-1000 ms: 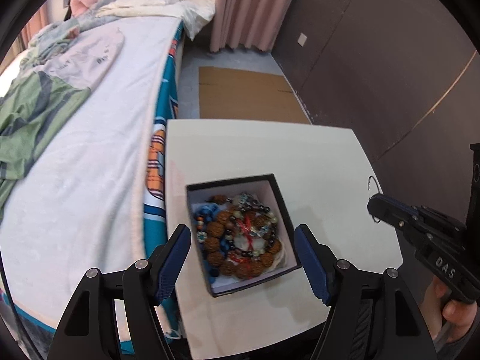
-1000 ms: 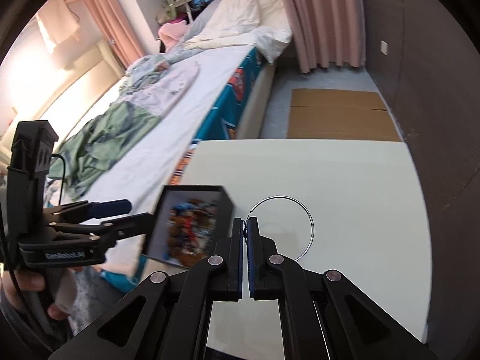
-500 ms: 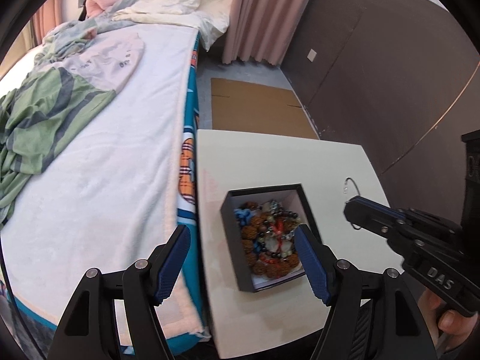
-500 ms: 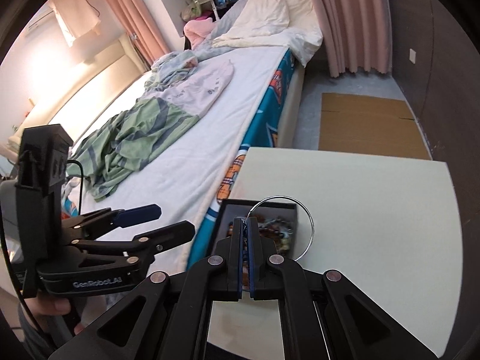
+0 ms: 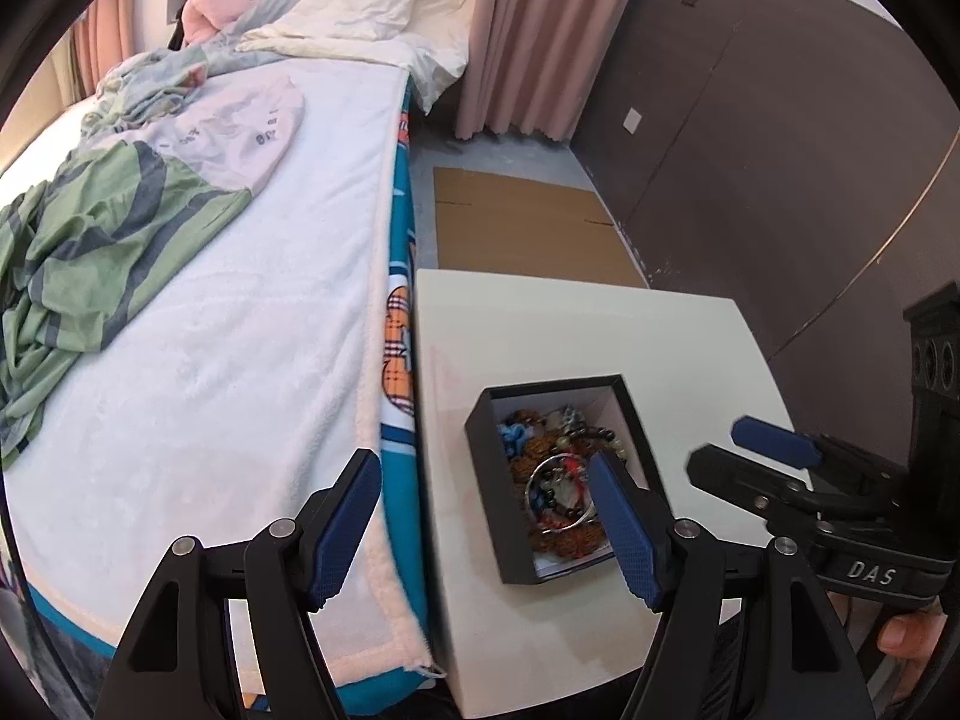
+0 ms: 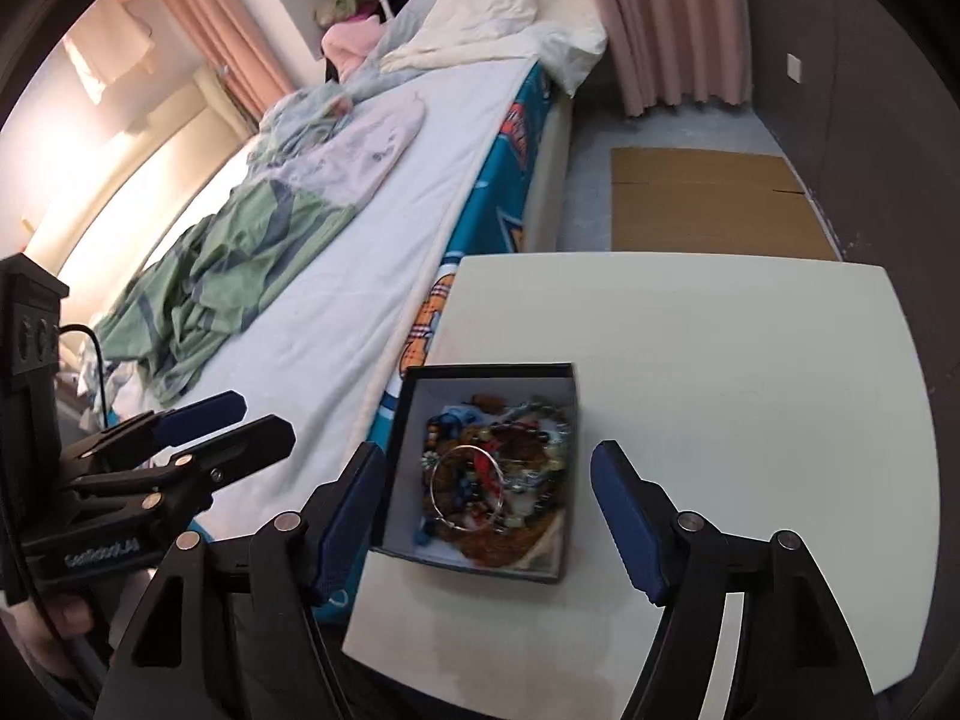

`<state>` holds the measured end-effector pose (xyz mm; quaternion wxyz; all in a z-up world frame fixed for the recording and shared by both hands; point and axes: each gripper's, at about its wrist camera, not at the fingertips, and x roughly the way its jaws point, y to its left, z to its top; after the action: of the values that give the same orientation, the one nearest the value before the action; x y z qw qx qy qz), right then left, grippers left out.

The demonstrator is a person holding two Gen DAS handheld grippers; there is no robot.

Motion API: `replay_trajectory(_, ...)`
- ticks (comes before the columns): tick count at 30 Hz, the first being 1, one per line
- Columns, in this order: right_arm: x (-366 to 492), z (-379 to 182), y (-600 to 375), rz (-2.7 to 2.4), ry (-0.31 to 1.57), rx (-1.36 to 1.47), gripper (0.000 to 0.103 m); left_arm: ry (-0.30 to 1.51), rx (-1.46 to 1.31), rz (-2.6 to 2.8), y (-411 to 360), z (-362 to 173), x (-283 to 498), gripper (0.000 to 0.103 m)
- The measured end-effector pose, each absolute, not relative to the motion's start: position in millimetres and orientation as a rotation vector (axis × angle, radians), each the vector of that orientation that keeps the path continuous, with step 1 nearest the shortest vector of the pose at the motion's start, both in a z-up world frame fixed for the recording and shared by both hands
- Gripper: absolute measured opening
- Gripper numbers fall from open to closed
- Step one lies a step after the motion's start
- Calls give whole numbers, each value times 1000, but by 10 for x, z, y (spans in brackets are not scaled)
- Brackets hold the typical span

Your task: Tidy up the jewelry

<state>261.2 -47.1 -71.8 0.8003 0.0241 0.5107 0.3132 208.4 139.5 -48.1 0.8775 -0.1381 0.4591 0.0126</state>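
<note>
Released since the earlier frame, the silver bangle point(image 6: 471, 486) now lies on the beads in the black box point(image 6: 396, 450) on the counter point(image 6: 750, 420). Right gripper point(image 6: 486, 507) jaws gape wide, empty; left gripper point(image 5: 483, 513) likewise, reading "DAS" opposite.

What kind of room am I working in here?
Most likely a bedroom: a bed with a white blanket and rumpled green striped clothing, pink curtains, and a white bedside table holding a black jewelry box.
</note>
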Motion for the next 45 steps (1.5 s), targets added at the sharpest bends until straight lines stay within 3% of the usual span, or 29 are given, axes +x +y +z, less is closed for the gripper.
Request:
replay_trajectory(5, 2593, -620, -814, 599, 1075, 61, 73, 919, -261, 14, 1204, -354, 2081, 82)
replay_trajectory(12, 2483, -501, -1276, 535, 1043, 103, 89, 858, -182, -8, 833, -142, 1989, 84)
replay_trajectory(15, 2396, -451, -1424, 521, 1014, 108, 93, 829, -167, -22, 693, -41, 1905, 94)
replay_trajectory(19, 2269, -355, -1586, 510, 976, 119, 103, 802, -145, -36, 529, 53, 1797, 97)
replay_trajectory(26, 1967, -140, -1873, 468, 869, 117, 103, 761, -151, -62, 295, 165, 1563, 102)
replay_trajectory(45, 1078, 283, -2311, 481, 672, 167, 103, 608, -108, -125, -67, 532, 661, 102)
